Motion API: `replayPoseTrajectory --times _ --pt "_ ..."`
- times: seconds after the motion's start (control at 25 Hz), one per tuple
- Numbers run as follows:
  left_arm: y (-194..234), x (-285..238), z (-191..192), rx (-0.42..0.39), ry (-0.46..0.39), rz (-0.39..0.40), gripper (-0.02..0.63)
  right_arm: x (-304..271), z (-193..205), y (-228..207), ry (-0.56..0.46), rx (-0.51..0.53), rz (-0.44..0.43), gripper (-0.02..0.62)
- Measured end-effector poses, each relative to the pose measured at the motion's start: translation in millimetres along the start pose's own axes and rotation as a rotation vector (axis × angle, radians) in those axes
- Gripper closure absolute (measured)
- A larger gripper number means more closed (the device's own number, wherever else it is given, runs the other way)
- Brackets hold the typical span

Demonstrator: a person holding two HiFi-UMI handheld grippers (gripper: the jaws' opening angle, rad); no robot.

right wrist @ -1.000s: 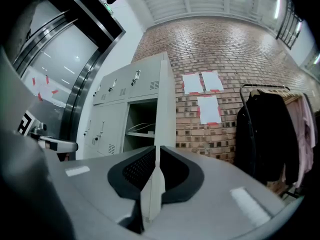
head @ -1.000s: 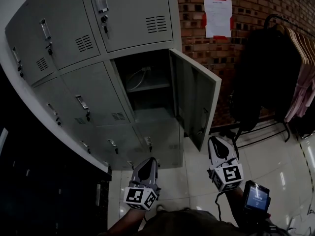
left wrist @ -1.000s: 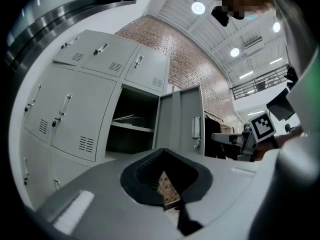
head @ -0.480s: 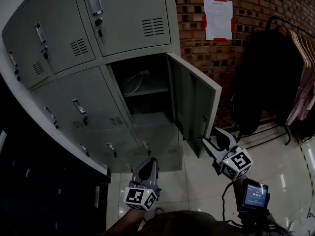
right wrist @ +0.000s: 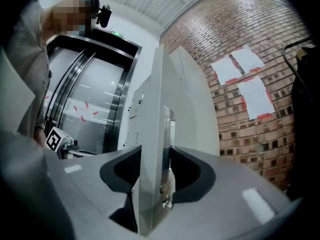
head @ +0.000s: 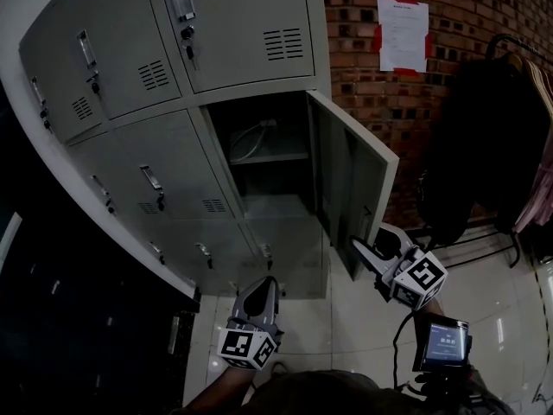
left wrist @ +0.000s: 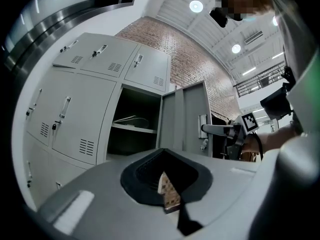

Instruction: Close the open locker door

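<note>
The grey locker bank (head: 130, 145) has one open compartment (head: 263, 158) whose door (head: 354, 180) swings out to the right. My right gripper (head: 370, 237) is at the door's lower free edge. In the right gripper view the door edge (right wrist: 150, 149) and its latch plate stand between the jaws, which are closing and look pressed on both faces. My left gripper (head: 257, 285) hangs low before the bottom lockers, shut and holding nothing. From the left gripper view the door (left wrist: 185, 119) and the right gripper (left wrist: 220, 130) at its edge show.
A brick wall (head: 380, 93) with taped papers (head: 402, 33) runs right of the lockers. A clothes rack with dark garments (head: 492, 145) stands at far right. A small screen (head: 441, 342) sits on my right forearm. Glossy floor tiles (head: 346, 335) lie below.
My right gripper moved from upright below the door to its lower free edge and turned toward it, with its jaws spread around the edge. The left gripper stayed put.
</note>
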State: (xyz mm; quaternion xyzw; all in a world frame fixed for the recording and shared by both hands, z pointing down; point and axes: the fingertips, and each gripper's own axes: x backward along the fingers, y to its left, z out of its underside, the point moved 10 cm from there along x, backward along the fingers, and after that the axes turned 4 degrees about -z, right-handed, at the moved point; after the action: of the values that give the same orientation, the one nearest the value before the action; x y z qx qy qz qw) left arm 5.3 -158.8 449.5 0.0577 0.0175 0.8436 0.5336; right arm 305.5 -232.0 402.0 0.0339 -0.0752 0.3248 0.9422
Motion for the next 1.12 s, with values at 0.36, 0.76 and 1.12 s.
replayPoseTrajectory --times 0.36,0.76,1.12 --pt "1.9 12.4 -2.9 -0.013 -0.004 -0.033 0.604 -12.4 -2.4 20.3 0.035 0.006 -0.067 0.423" --pt "50.5 18.5 -13.6 -0.011 -0.025 -0.025 0.604 -51.2 2.1 54.2 0.073 0.044 -0.098 0.420" --pt "115.7 6.3 -31.0 -0.031 -0.055 0.017 0.604 -110.2 2.0 88.7 0.097 0.062 -0.085 0.440"
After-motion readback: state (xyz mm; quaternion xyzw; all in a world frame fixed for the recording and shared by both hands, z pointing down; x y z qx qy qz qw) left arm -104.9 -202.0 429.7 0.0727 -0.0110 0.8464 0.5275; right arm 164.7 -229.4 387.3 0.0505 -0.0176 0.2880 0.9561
